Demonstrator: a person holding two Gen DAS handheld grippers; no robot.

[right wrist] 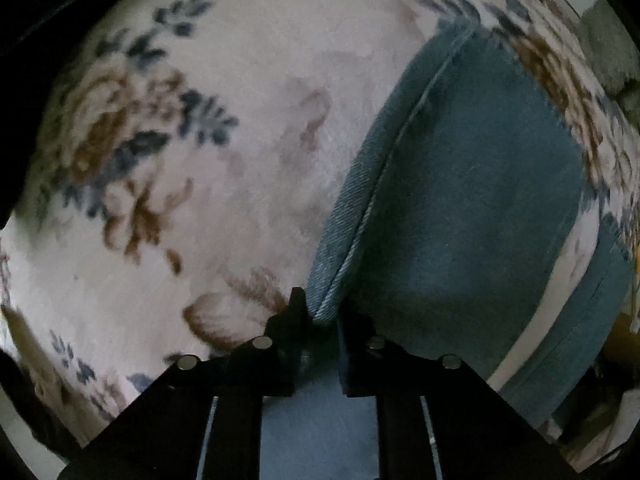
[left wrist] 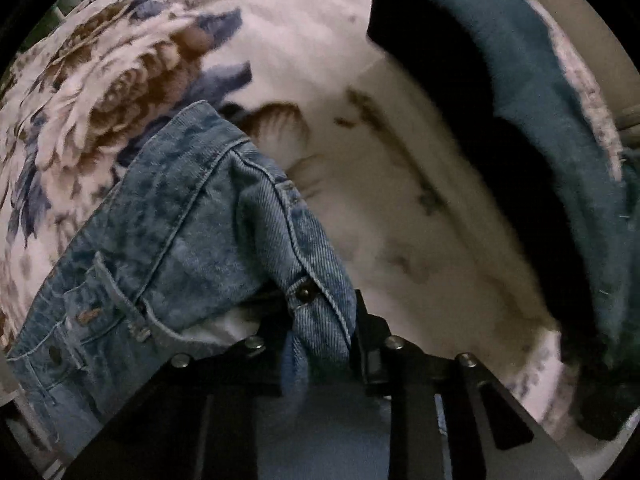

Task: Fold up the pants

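The pants are blue jeans. In the left wrist view my left gripper (left wrist: 320, 336) is shut on the waistband end of the jeans (left wrist: 180, 232), near a rivet and pocket, and holds it above the floral blanket (left wrist: 120, 72). A leg of the jeans (left wrist: 560, 120) hangs at the right, dark in shadow. In the right wrist view my right gripper (right wrist: 322, 320) is shut on a seamed edge of the jeans (right wrist: 460, 184), which spread away to the right over the blanket (right wrist: 200, 160).
The white blanket with brown and blue flowers covers the whole surface under both grippers. A grey-green cloth (right wrist: 608, 48) lies at the far right edge in the right wrist view.
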